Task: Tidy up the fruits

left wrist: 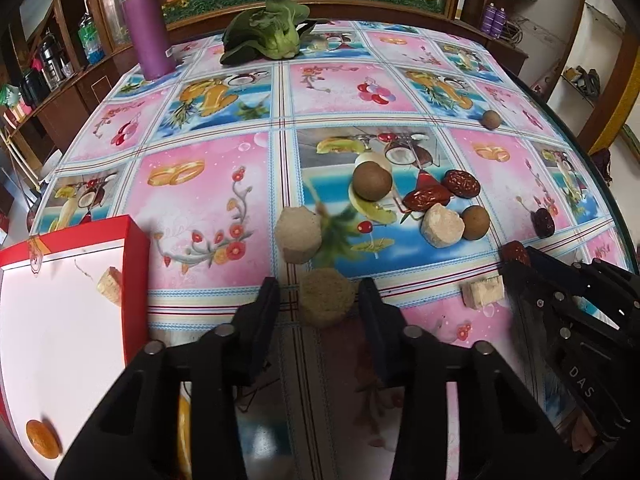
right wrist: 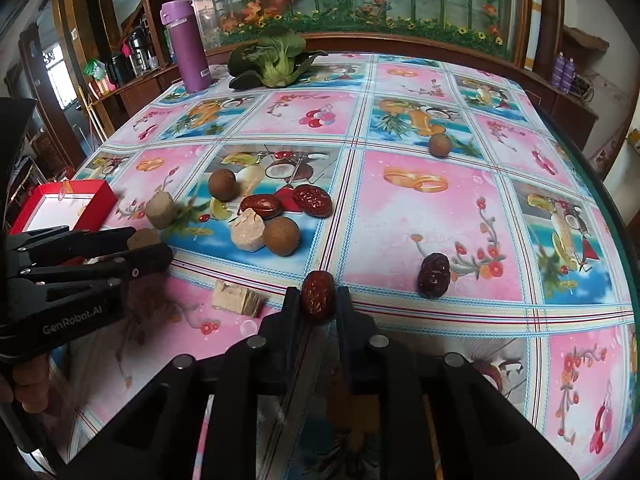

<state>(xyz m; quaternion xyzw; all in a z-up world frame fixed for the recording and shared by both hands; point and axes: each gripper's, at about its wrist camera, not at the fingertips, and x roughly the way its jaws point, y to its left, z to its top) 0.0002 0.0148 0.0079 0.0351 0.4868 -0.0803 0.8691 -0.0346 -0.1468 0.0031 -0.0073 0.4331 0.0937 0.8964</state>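
Left tongs (left wrist: pixel 318 300): spread around tan cake (left wrist: pixel 326 298), contact unclear. Right tongs (right wrist: pixel 318 300): clenched on red date (right wrist: pixel 317 296), near bench (right wrist: pixel 400 220) edge. Red box (left wrist: pixel 60 320), near left: cut off by frame

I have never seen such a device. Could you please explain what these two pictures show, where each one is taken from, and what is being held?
A person holds two black handheld grippers; each carries a camera looking along its fingers. The left view shows the left gripper around a brown cake, with fingers apart and contact unclear. The right view shows the right gripper closed on a red date. On the table with its fruit-print cloth lie more dates, round brown fruits, pale cakes, a leafy vegetable and a purple bottle. A red box at left already holds a few pieces.
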